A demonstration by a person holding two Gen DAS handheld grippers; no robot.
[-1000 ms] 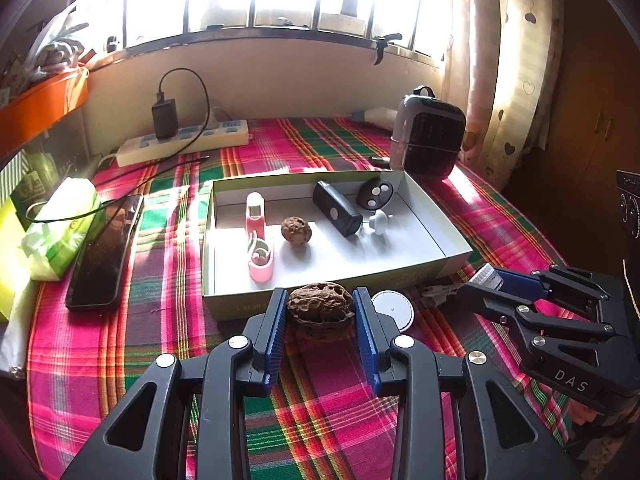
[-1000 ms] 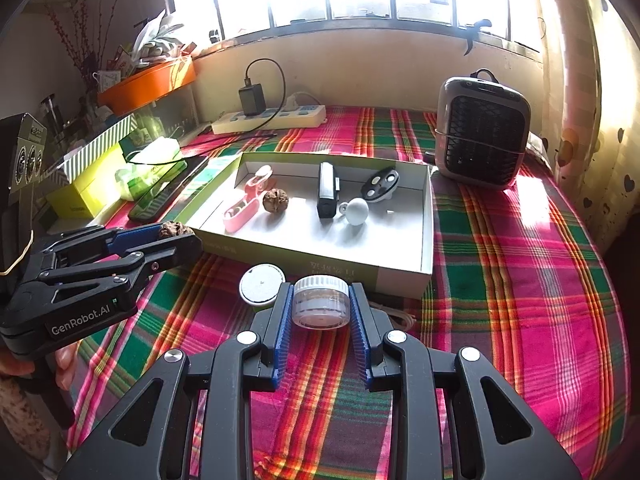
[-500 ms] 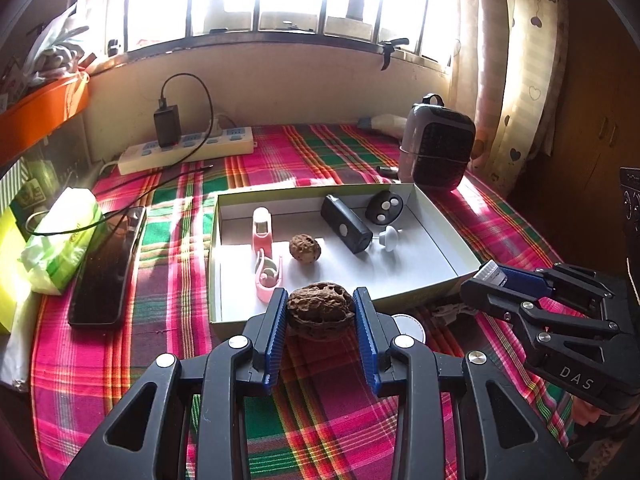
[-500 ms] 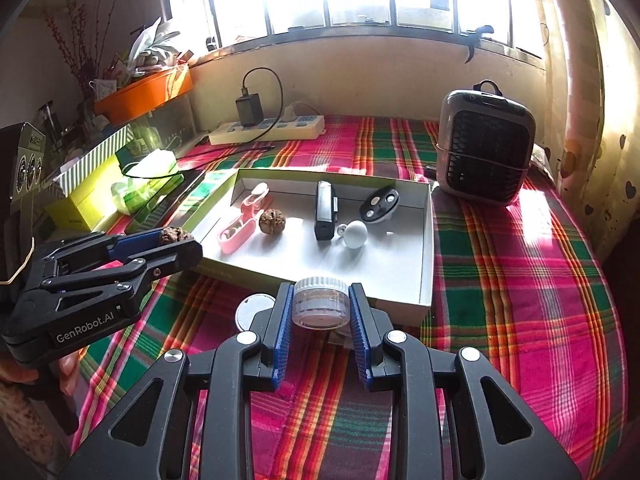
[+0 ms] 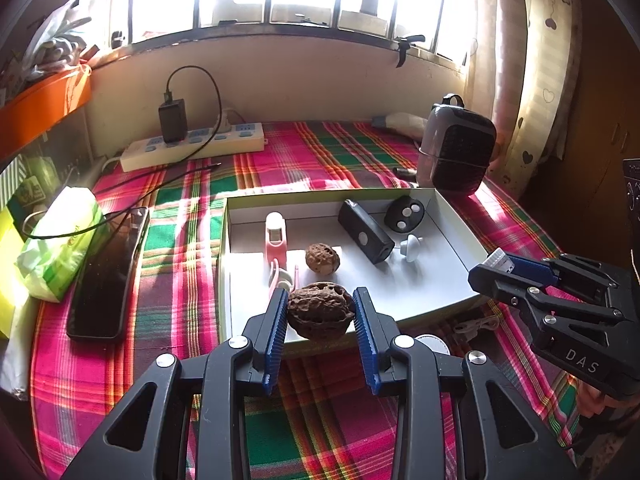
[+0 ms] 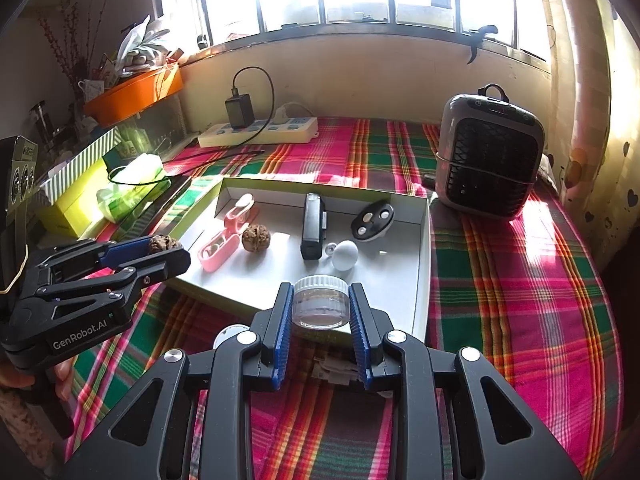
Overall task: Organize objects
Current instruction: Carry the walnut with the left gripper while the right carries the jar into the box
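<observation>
My left gripper (image 5: 320, 310) is shut on a large wrinkled walnut (image 5: 320, 315), held above the near rim of the shallow white box (image 5: 452, 220). My right gripper (image 6: 320, 306) is shut on a small clear jar with a white ribbed lid (image 6: 320, 302), over the box's (image 6: 424, 240) near edge. Inside the box lie a second walnut (image 5: 322, 258), a pink case (image 5: 276, 236), a black rectangular device (image 5: 365, 232), a black oval remote (image 5: 404, 214) and a white knob (image 5: 410, 247). Each gripper shows in the other's view: the right gripper (image 5: 496, 268) and the left gripper (image 6: 166, 248).
A round white disc (image 6: 228, 334) and a cable (image 5: 476, 324) lie on the plaid cloth in front of the box. A black phone (image 5: 108, 272) and green tissue pack (image 5: 60, 240) sit left, a power strip (image 5: 192, 146) at the back, a small heater (image 6: 488, 160) at the right.
Both grippers have carried their objects forward, from in front of the box to over its near rim. Neither grip has changed.
</observation>
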